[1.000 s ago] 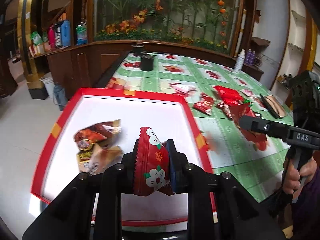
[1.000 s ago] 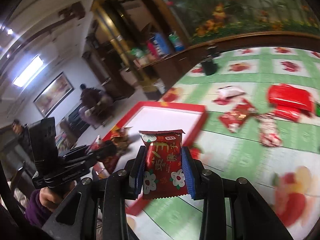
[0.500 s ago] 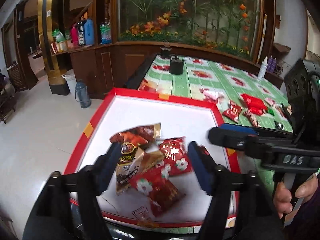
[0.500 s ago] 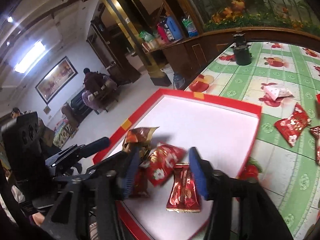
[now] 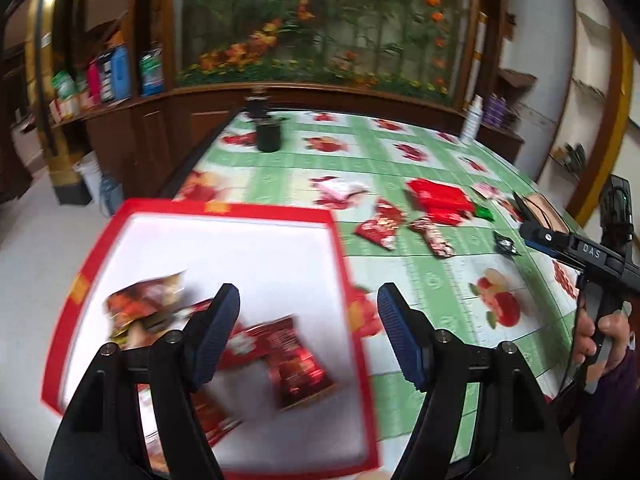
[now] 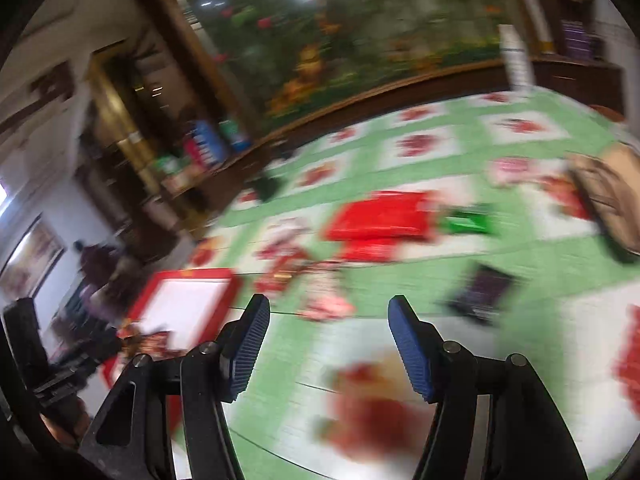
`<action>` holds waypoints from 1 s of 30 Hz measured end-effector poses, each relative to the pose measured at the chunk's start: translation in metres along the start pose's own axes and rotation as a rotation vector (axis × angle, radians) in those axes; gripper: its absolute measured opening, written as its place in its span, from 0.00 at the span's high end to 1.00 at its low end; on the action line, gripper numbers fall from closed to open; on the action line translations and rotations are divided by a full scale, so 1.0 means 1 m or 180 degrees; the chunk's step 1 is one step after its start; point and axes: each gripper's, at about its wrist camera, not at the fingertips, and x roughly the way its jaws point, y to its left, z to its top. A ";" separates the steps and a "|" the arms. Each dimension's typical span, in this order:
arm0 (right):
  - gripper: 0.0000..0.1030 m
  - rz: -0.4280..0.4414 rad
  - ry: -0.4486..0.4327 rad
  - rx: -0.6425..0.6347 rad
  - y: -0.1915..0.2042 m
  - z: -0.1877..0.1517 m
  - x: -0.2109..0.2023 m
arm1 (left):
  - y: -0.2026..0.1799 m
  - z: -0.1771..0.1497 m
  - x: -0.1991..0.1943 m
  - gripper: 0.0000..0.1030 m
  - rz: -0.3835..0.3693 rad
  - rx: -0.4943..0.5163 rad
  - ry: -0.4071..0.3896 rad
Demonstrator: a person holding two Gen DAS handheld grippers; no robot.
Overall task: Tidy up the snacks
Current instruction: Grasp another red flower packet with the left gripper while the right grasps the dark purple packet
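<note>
Red-rimmed white tray at the bench's left edge, holding red snack packets beside a brown one. More red packets loose on the green cloth. Left gripper over the tray, jaws wide, empty; right gripper likewise wide and empty.

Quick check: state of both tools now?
Left tool: open, holding nothing.
Right tool: open, holding nothing.

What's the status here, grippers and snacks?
Left gripper open, empty, over red tray. Right gripper open, empty, above table. Several packets in tray; loose snacks left on tablecloth. Nothing blocking.
</note>
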 end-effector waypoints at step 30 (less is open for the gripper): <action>0.43 -0.1435 0.0488 0.0342 -0.050 0.008 0.047 | -0.076 0.065 0.123 0.31 -0.0202 0.0989 0.0384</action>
